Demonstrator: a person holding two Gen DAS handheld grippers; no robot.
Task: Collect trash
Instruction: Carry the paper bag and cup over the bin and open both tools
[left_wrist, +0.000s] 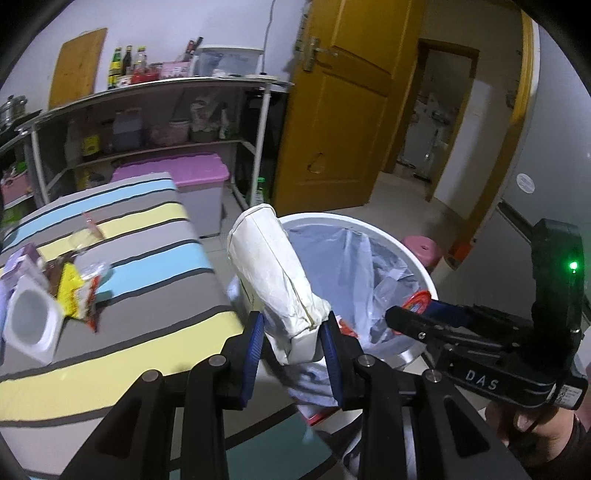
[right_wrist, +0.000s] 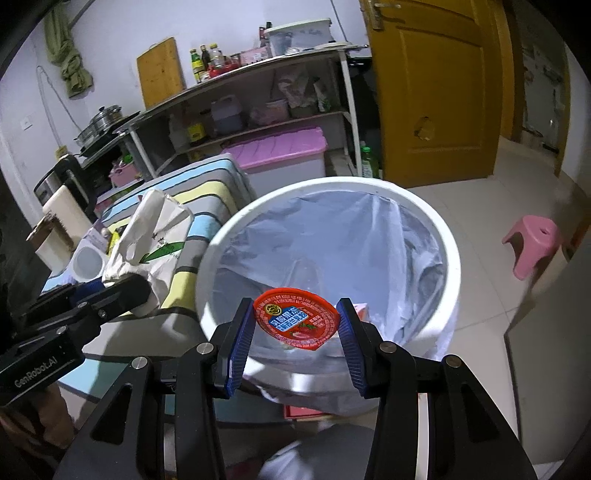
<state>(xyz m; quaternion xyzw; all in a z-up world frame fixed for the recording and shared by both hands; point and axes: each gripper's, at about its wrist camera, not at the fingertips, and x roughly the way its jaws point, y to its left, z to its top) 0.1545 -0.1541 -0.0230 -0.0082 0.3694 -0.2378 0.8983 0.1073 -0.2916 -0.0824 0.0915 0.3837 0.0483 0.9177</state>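
Both grippers are tipped downward. A crumpled white paper bag (left_wrist: 273, 273) is squeezed between the left gripper (left_wrist: 291, 332) jaws and sticks up past them. A red-lidded jelly cup (right_wrist: 297, 319) is pinched flat between the right gripper (right_wrist: 295, 325) jaws. Just beyond both jaws, a white trash bin (right_wrist: 448, 258) with a clear liner is seen.

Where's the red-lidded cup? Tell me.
In the right wrist view, the red-lidded cup sits clamped in the right gripper, over the near rim of the white bin.
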